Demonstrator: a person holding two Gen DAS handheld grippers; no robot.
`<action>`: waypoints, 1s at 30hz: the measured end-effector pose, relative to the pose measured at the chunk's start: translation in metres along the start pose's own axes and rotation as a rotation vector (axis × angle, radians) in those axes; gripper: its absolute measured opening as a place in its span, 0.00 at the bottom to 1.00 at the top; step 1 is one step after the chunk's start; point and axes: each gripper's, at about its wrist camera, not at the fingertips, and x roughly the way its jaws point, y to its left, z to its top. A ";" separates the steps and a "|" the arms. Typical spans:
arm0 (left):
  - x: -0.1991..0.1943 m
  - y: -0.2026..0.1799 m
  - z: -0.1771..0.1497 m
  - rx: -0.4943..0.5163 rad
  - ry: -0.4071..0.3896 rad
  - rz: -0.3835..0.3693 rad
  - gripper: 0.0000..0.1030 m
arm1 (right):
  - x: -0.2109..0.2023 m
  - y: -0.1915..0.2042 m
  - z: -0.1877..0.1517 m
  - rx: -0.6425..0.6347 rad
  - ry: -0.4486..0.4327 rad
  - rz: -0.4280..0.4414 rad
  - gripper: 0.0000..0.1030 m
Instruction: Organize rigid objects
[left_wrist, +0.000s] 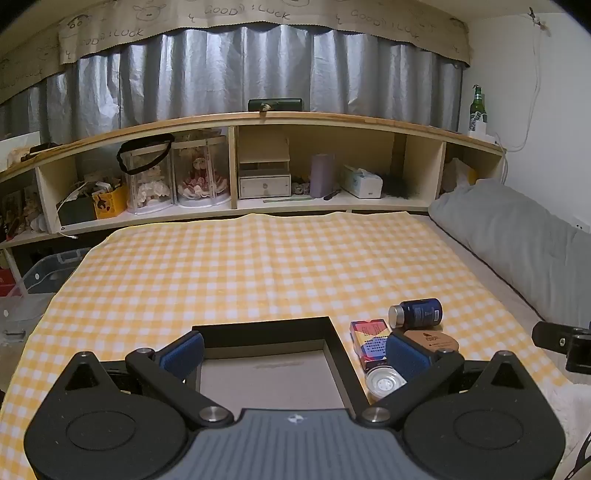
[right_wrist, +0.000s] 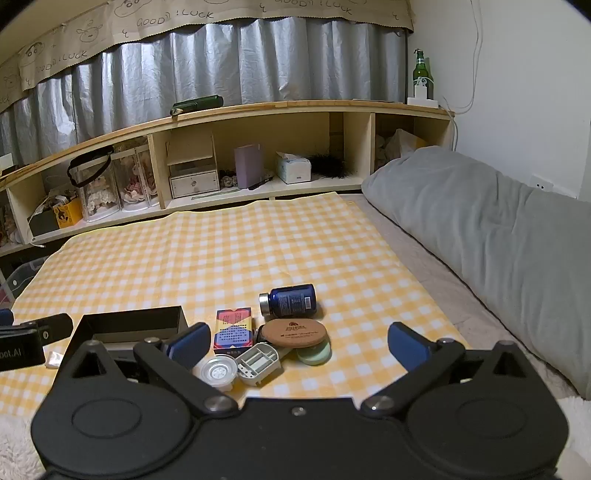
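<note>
A yellow-and-white checked cloth covers the bed across the middle of the frame. Behind it a long wooden shelf unit spans the width, its cubbies crowded with boxes and trinkets. Silvery grey curtains hang above under a beige valance printed "GOOD LUCK". At right, a grey pillow lies against the white wall. A green bottle stands on the shelf's upper right end.

Yellow-white checked cloth spread flat. Grey pillow along right edge. Wooden shelf unit behind, silver curtain above. In shelf: tissue box, purple block, small drawer box. Green bottle upright on shelf top, right end.
</note>
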 end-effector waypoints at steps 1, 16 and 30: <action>0.000 0.000 0.000 0.000 -0.003 0.002 1.00 | 0.000 0.000 0.000 0.000 -0.002 0.000 1.00; 0.000 0.000 0.000 0.001 -0.003 0.005 1.00 | 0.000 -0.001 0.000 -0.001 0.000 -0.001 1.00; 0.000 0.000 0.000 0.003 -0.005 0.006 1.00 | -0.002 -0.001 -0.001 -0.002 0.001 -0.001 1.00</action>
